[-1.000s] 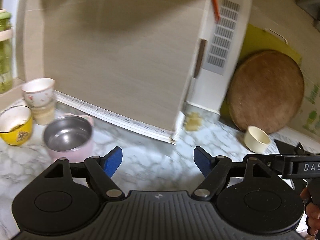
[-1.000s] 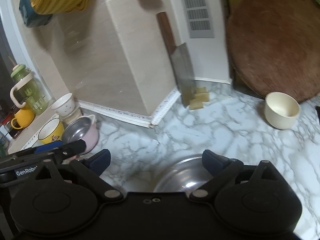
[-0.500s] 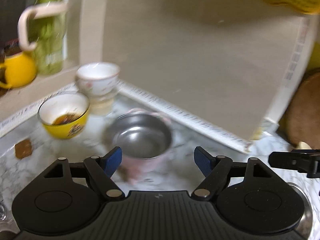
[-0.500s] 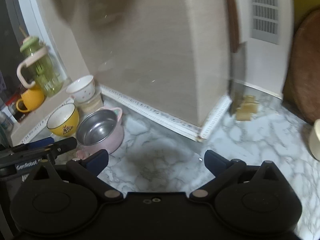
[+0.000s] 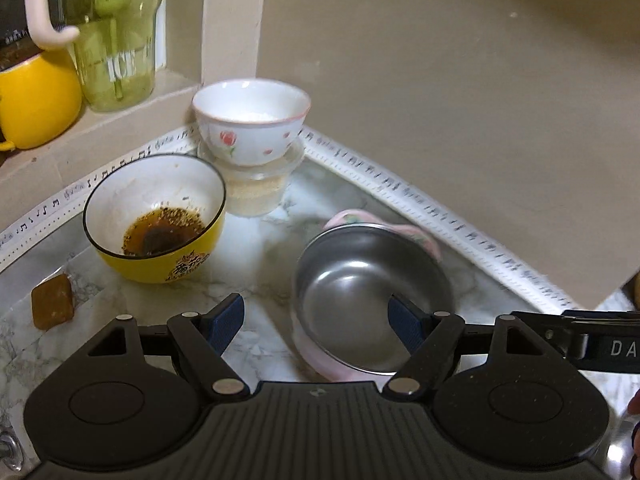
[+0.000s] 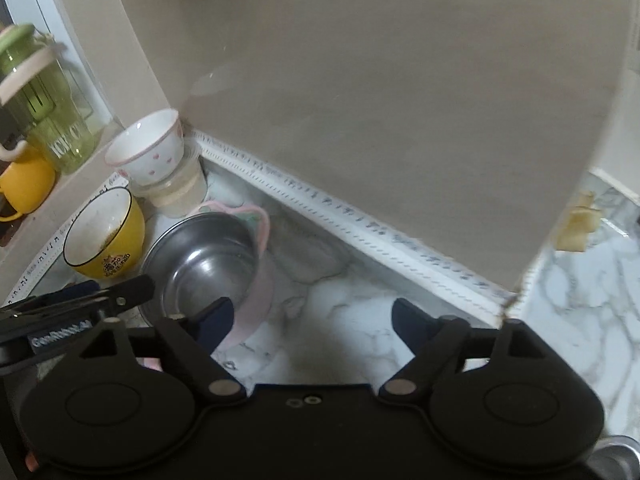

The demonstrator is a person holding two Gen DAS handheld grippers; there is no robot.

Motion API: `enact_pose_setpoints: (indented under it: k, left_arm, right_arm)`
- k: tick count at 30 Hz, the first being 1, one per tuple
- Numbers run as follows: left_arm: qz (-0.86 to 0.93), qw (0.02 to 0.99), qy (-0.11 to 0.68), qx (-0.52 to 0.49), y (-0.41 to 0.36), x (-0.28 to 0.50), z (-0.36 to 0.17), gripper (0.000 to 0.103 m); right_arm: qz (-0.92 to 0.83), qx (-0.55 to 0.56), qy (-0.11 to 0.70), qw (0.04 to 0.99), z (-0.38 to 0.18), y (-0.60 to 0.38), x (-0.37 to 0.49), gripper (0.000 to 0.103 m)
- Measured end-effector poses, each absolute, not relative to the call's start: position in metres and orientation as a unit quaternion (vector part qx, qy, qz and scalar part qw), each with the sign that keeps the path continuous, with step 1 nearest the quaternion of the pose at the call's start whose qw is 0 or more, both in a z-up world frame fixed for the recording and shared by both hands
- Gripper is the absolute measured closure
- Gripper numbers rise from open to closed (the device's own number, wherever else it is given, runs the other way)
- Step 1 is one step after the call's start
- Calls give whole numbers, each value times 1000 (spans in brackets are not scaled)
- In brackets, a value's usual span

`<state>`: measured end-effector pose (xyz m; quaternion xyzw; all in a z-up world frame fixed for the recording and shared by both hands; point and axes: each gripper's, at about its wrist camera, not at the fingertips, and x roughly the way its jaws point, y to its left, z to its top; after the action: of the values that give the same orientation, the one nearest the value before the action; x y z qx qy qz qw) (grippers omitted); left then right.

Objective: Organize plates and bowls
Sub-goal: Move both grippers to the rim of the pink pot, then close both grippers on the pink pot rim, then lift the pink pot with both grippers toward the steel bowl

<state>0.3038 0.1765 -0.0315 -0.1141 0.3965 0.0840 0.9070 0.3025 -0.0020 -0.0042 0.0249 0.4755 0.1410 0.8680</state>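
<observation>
A pink bowl with a steel lining (image 5: pixel 372 296) stands on the marble counter; it also shows in the right wrist view (image 6: pixel 208 268). My left gripper (image 5: pixel 316 320) is open, its right finger over the bowl's inside and its left finger outside the rim. A yellow bowl (image 5: pixel 156 216) with brown dregs stands to the left. A white flowered bowl (image 5: pixel 252 124) sits on a clear plastic tub (image 5: pixel 256 192) behind. My right gripper (image 6: pixel 308 320) is open and empty over bare counter, right of the pink bowl.
A beige wall block (image 5: pixel 460 100) rises right behind the bowls. A ledge at left holds a green jug (image 5: pixel 112 28) and a yellow mug (image 5: pixel 36 100). A brown lump (image 5: pixel 52 300) lies on the counter at left. A steel rim (image 6: pixel 620 460) shows at bottom right.
Both grippers swung left and moved in toward the bowls. The pink steel-lined bowl now sits between my left fingers. The cutting board and cream cup left view.
</observation>
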Motion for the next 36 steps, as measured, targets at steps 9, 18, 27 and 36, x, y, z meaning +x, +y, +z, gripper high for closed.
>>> enact_pose_setpoints:
  k: [9, 18, 27, 36]
  left_arm:
    - [85, 901, 414, -98, 185, 326, -46, 40]
    - [83, 886, 444, -100, 187, 341, -60, 75]
    - [87, 880, 458, -92, 186, 344, -65, 93]
    - [77, 879, 466, -66, 169, 326, -53, 94]
  right_arm:
    - [155, 38, 499, 852, -30, 28, 324, 44]
    - [166, 49, 505, 846, -34, 31, 330, 70]
    - [170, 37, 498, 850, -29, 44, 326, 92]
    - [159, 25, 492, 856, -20, 38, 311, 93]
